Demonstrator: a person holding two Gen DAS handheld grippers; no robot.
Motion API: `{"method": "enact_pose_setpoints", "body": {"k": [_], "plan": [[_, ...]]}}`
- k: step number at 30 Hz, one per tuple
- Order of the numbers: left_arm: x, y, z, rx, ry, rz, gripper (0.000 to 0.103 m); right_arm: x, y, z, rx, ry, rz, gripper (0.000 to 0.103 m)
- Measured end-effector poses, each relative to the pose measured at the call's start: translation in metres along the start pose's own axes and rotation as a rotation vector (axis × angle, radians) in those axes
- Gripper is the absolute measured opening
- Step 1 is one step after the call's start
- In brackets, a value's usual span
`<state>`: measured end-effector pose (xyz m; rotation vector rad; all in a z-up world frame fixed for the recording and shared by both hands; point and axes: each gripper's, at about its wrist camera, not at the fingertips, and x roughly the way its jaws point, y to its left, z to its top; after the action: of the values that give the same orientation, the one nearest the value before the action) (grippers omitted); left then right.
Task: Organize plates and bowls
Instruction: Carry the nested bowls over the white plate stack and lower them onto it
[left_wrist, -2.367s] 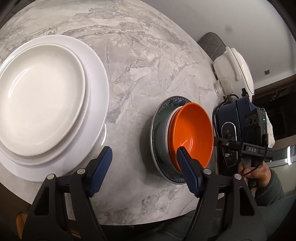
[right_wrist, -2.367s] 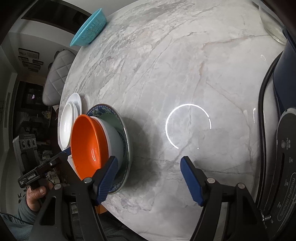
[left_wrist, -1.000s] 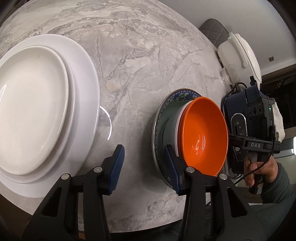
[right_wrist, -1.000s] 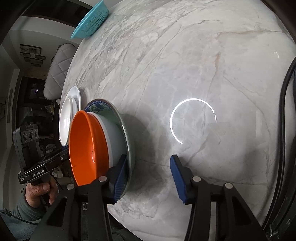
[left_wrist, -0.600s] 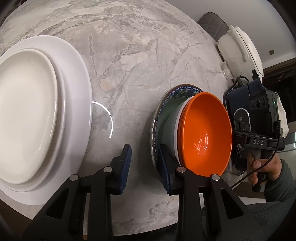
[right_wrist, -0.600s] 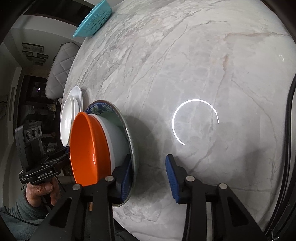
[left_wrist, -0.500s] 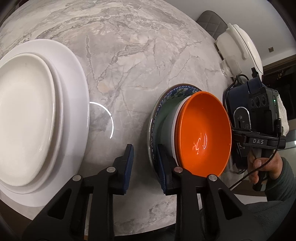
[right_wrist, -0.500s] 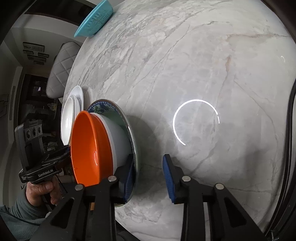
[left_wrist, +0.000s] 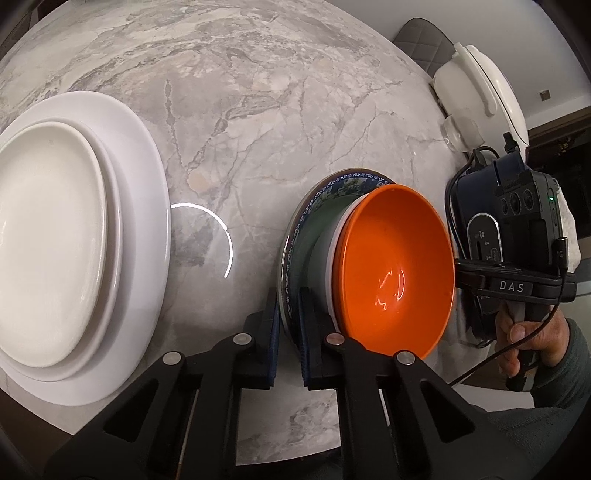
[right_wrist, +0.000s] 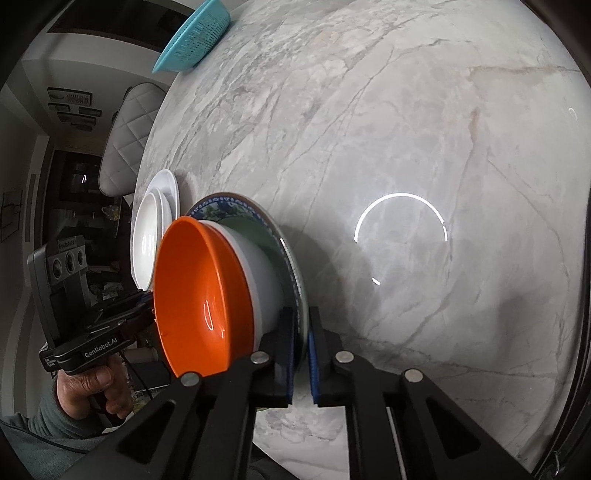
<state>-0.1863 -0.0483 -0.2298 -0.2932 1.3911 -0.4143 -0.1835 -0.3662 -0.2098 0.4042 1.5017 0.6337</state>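
Both my tools clamp one blue-patterned plate (left_wrist: 295, 236): left tool (left_wrist: 289, 339) on its left rim, right tool (right_wrist: 302, 354) opposite. It carries stacked white bowl (right_wrist: 258, 273) and orange bowl (left_wrist: 395, 269) on the desk (left_wrist: 258, 110), right of white plates (left_wrist: 74, 236).

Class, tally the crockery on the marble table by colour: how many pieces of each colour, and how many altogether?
White plates: 2
Blue-patterned plate: 1
White bowl: 1
Orange bowl: 1
Total: 5

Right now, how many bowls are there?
2: the orange bowl sits inside a white bowl, both on the patterned plate. More could be hidden underneath.
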Motion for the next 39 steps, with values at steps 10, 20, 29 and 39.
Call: {"method": "enact_pose_setpoints", "body": {"k": [10, 20, 29, 39], "plan": [[-0.015, -0.004, 0.001, -0.015, -0.011, 0.012, 0.007, -0.007, 0.005, 0.002, 0.014, -0.003, -0.001, 0.010], [-0.074, -0.001, 0.004, -0.023, -0.092, 0.053, 0.007, -0.025, 0.045, 0.015, -0.027, -0.029, 0.018, 0.010], [-0.131, 0.033, -0.006, -0.076, -0.159, 0.085, 0.007, -0.019, 0.103, 0.033, -0.118, -0.026, 0.030, 0.010], [-0.199, 0.106, -0.024, -0.153, -0.219, 0.135, 0.007, 0.021, 0.187, 0.054, -0.230, 0.017, 0.059, 0.010]]}}
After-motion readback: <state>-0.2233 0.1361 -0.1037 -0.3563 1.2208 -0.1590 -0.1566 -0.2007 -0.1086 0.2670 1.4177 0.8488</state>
